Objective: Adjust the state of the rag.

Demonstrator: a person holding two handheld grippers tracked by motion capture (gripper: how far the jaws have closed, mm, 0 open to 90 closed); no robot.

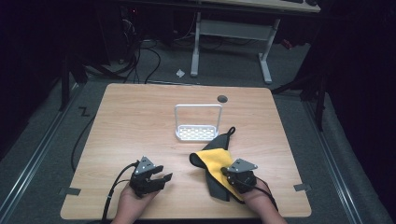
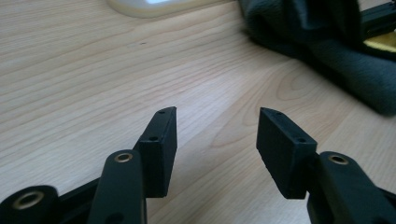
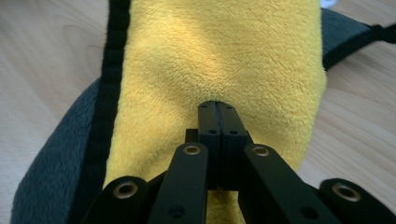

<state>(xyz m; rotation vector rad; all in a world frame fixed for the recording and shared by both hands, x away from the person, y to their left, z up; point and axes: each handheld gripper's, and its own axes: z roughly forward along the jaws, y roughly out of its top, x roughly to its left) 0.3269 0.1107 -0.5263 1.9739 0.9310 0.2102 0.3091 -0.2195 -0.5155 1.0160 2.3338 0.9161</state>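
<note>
Seen from the high view, your bench (image 1: 140, 121) carries one cloth (image 1: 215, 164), yellow over dark grey, and one white rack (image 1: 198, 122) just behind it. You hold two tools: the left tool (image 1: 159, 178) sits apart from the cloth, the right tool (image 1: 232, 178) sits on it at the near right.

From the left gripper view, your left tool (image 2: 216, 140) has its two jaws spread, nothing between them, bare wood below; cloth (image 2: 327, 51) at upper right.

From the right gripper view, your right tool (image 3: 218, 108) has its jaws pressed together, tips against the yellow face of the cloth (image 3: 224, 51); whether they pinch a fold, you cannot tell.
</note>
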